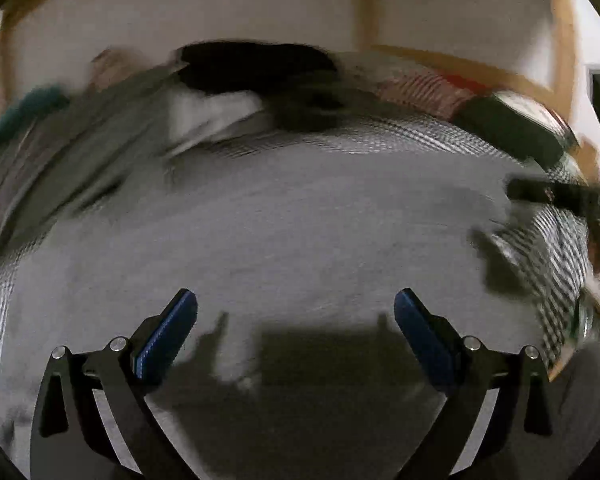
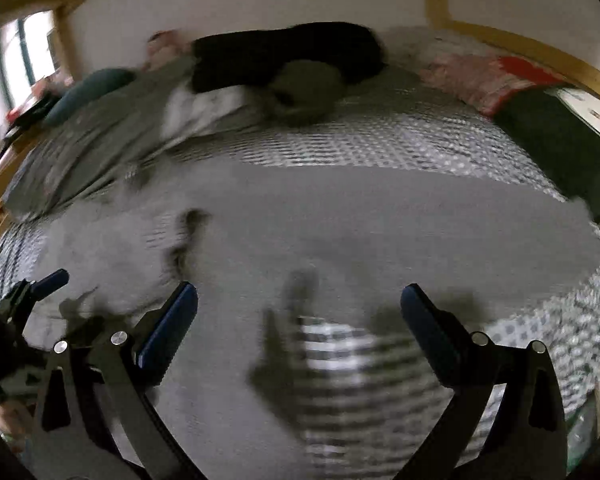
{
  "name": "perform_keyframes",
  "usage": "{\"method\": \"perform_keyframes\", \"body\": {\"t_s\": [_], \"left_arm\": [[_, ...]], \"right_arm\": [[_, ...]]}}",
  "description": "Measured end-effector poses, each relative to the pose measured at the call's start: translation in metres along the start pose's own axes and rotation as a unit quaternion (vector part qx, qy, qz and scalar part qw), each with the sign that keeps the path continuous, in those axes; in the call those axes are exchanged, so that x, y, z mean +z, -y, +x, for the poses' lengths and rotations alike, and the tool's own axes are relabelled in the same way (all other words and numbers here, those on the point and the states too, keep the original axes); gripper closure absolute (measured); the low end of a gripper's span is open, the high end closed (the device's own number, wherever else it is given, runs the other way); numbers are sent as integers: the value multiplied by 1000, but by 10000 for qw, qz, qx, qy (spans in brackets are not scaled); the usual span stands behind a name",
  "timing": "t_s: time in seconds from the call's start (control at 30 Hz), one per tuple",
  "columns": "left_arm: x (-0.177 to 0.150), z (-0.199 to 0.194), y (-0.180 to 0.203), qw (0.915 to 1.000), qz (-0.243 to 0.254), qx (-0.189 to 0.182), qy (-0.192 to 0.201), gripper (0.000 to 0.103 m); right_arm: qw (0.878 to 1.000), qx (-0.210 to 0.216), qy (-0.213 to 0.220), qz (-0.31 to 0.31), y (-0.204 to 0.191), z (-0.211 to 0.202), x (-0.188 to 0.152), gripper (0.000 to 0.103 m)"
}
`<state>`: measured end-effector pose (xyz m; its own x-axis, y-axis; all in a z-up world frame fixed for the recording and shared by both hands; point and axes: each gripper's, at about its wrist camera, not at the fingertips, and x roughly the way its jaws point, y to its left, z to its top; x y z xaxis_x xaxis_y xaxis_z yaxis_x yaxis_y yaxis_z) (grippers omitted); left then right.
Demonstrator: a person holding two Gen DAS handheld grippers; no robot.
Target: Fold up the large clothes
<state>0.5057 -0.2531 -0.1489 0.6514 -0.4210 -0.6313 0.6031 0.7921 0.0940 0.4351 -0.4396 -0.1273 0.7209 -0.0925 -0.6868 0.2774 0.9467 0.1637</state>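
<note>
Cloth, a large grey garment, lies spread flat on the patterned bedcover. Both tongs, left gripper and right gripper, hover over the cloth, released, fingers wide apart, grasping nothing.

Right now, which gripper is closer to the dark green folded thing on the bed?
Right. The right gripper hangs open over the grey garment, toward the dark green thing; the left gripper is farther left.

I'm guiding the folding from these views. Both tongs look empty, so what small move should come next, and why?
Probably lower the right tongs to the grey garment's near edge and pinch it: both they and the left tongs are open above the flat cloth.
</note>
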Motion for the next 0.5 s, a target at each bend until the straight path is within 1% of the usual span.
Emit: {"method": "perform_keyframes", "body": {"t_s": [0.03,0.1,0.13,0.17,0.2,0.23,0.3,0.33,0.37,0.43,0.47,0.5], "left_arm": [[7,5,24,9995,315,-47,41,6],[20,15,71,9953,953,-101,128,6],[25,19,90,9923,1222,-82,170,6],[31,26,113,9873,1574,-38,222,6],[35,30,129,9827,1832,26,267,6],[41,36,152,9747,2202,97,362,6],[49,46,182,9624,2683,58,426,6],[53,53,201,9539,2965,29,472,6],[57,60,218,9455,3216,75,500,6],[65,74,245,9331,3562,64,485,6],[67,79,255,9296,3658,-9,446,6],[70,85,268,9241,3800,-166,370,6]], "right_arm": [[9998,-147,-2,145,26,-4,0,3],[9980,-378,-43,507,75,-11,0,3],[9968,-466,-53,649,91,-12,1,3],[9947,-551,-44,866,115,-14,2,3],[9931,-604,-25,1007,131,-16,3,3],[9902,-723,12,1196,154,-19,2,3],[9844,-867,-5,1529,192,-19,-1,3],[9824,-871,-28,1653,206,-17,-3,3],[9797,-884,-60,1797,221,-15,-5,3],[9730,-886,-163,2127,249,-7,-11,3],[9709,-834,-183,2239,259,-5,-12,3],[9666,-762,-190,2441,272,-2,-14,3]]}}
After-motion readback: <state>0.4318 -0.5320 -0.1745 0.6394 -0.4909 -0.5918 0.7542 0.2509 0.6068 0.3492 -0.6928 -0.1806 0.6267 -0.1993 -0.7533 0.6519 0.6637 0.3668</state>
